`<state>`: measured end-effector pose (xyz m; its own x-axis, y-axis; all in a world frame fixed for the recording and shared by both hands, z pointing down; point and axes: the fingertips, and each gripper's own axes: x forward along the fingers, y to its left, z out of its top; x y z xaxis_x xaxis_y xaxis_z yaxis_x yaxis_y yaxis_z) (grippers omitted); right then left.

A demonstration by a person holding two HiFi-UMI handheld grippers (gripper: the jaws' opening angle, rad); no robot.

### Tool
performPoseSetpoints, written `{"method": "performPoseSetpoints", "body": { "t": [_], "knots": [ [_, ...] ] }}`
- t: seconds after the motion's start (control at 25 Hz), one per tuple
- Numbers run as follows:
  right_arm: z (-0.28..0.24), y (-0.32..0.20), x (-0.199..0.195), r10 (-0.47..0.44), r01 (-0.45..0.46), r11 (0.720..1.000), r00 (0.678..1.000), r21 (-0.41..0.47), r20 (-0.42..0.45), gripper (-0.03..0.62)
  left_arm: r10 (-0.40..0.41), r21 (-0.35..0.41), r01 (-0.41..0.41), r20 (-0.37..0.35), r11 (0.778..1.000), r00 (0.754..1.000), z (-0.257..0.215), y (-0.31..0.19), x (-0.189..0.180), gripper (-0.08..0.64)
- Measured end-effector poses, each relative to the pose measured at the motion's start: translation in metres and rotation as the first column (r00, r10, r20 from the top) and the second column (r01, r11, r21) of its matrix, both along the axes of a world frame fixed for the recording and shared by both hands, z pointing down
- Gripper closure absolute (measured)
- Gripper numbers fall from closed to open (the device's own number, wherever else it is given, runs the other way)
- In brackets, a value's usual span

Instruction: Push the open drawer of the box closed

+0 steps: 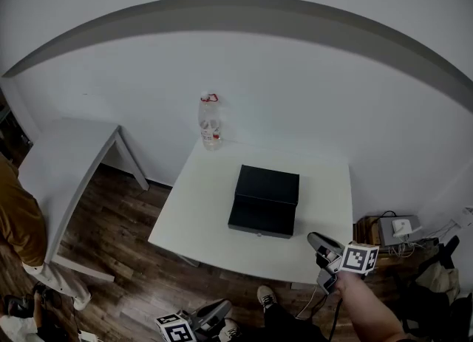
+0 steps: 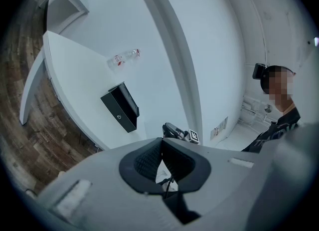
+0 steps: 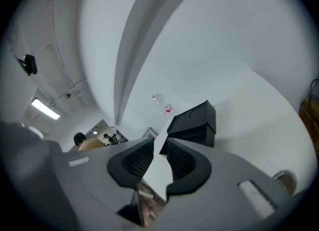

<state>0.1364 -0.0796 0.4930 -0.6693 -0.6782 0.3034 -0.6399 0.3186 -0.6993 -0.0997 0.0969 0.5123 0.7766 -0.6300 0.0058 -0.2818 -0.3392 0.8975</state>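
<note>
Our right gripper (image 1: 316, 243) hovers over the near right corner of the white table (image 1: 188, 219). Its jaws stand parted, nothing is between them, and it is apart from the black box (image 1: 267, 183). We hold our left gripper (image 1: 222, 308) lower, on the near side of the table over the wooden floor (image 1: 126, 211); it is clenched, tip against tip, and empty. The box lies about in the middle of the table, and its drawer (image 1: 260, 219) stands out from the near side, with a small round knob (image 1: 257, 234) on the front. A clear bottle (image 1: 211, 122) stands upright at the far edge of the table, well apart from the box. To the left there is a second white table (image 1: 66, 156), and beside it a person in a brown top (image 1: 18, 222).
</note>
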Motion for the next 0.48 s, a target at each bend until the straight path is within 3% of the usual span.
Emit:
{"method": "performPoseSetpoints", "body": {
  "t": [0.24, 0.48],
  "knots": [
    [0.047, -0.102, 0.025, 0.048, -0.051, 0.991, 0.998, -0.124, -0.033, 0.488, -0.066, -0.021, 0.067, 0.056, 0.998, 0.996, 0.002, -0.019, 0.004, 0.560],
    [0.096, -0.166, 0.030, 0.062, -0.086, 0.972, 0.992, -0.219, -0.115, 0.485, -0.135, -0.047, 0.140, 0.090, 0.989, 0.987, 0.006, -0.035, 0.005, 0.560]
  ]
}}
